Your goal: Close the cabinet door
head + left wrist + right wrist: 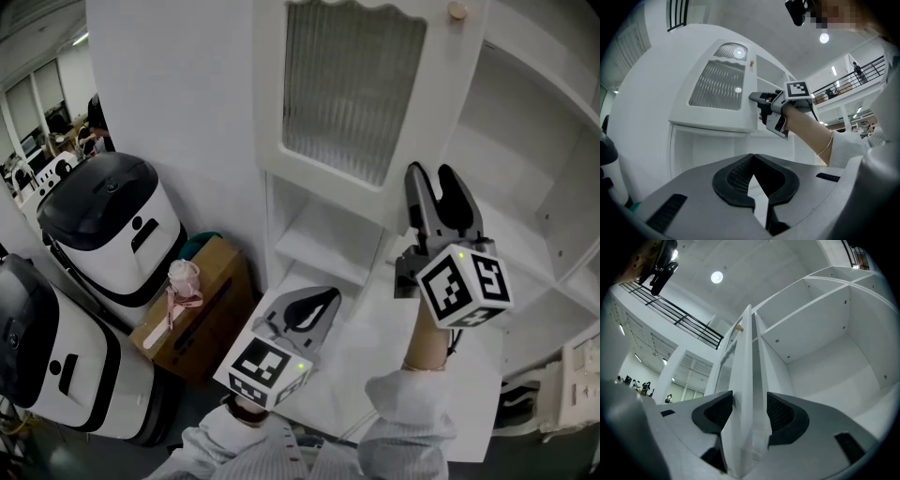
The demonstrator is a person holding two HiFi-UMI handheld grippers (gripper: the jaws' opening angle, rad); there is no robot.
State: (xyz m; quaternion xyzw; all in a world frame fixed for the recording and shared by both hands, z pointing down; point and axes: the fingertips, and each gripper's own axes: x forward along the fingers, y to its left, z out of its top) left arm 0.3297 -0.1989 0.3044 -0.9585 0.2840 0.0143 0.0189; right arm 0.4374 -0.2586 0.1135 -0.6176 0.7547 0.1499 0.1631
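The white cabinet (525,141) stands open, and its door (352,89) with a ribbed glass panel and a small knob (457,11) swings out to the left. My right gripper (438,173) is raised to the door's free edge (744,380). Its jaws are open and straddle that edge (750,397), the left pad close against it and the right pad apart. In the left gripper view the right gripper (752,97) shows at the door's lower corner. My left gripper (323,295) hangs lower in front of the bottom shelves, shut and empty (752,157).
Two white-and-black machines (112,225) (47,356) stand at the left. A cardboard box (202,309) with a pink item (183,286) on it sits against the cabinet's left side. The bare cabinet shelves (825,333) lie behind the door.
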